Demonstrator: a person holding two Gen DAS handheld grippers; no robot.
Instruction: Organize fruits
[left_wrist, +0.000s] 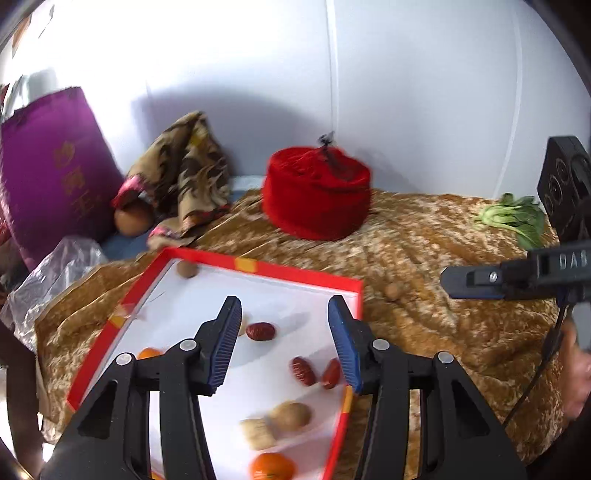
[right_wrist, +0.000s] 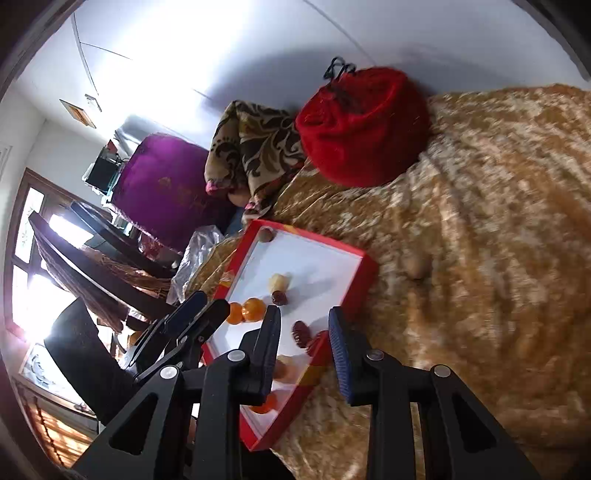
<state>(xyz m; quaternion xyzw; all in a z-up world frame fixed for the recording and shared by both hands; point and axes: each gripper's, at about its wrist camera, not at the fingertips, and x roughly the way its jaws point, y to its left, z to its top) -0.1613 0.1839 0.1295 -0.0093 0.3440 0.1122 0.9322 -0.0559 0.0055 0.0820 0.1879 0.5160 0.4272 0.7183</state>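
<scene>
- The shallow red-rimmed cardboard box lid with a white floor (left_wrist: 280, 272) lies on the gold velvet cloth (left_wrist: 424, 332), likely as the collecting tray: oranges, red dates and walnuts already sit inside.
- The left gripper (left_wrist: 286, 341) hovers above it, jaws apart and empty; a wrinkled red date (left_wrist: 260, 331) lies just below them.
- The right gripper (right_wrist: 304, 349) stands slightly parted, holding nothing.
- One brown walnut (left_wrist: 391, 291) sits outside, just beyond the lid's right rim.

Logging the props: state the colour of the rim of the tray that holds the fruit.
Red, with small yellow patches; the tray rim shows best in the left wrist view.
</scene>
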